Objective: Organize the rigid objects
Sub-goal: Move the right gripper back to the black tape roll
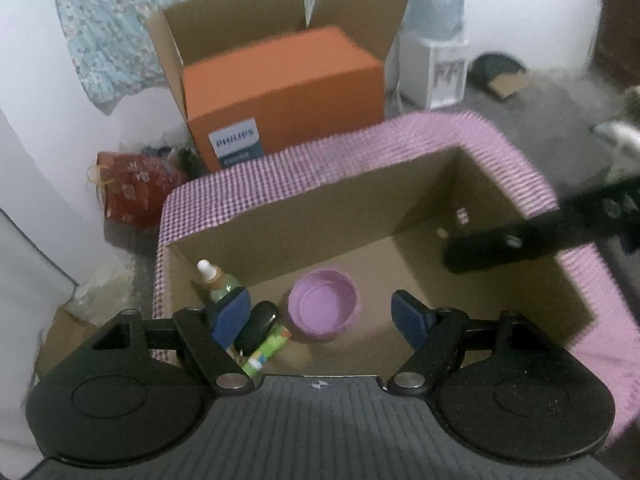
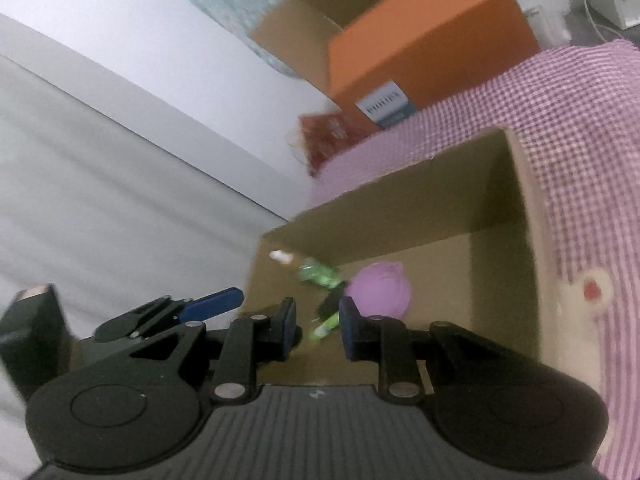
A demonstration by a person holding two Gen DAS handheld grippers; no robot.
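A cardboard box (image 1: 320, 216) lined at the rim with pink checked cloth holds a purple round lid (image 1: 323, 305), a small green bottle with a white cap (image 1: 216, 280), a black key fob (image 1: 258, 326) and a green tube (image 1: 267, 350). My left gripper (image 1: 320, 316) is open and empty, hovering over the box's near edge. My right gripper (image 2: 318, 326) is partly open and empty, above the box's near left corner (image 2: 272, 264); it also shows as a black arm at the right in the left wrist view (image 1: 520, 240). The lid (image 2: 380, 290) and bottle (image 2: 320, 274) lie beyond it.
An orange Philips box (image 1: 280, 92) sits in a larger open carton behind. A red gift bag (image 1: 132, 184) lies left of it. A water dispenser (image 1: 436, 40) stands at the back right. A white wall (image 2: 120, 80) is left.
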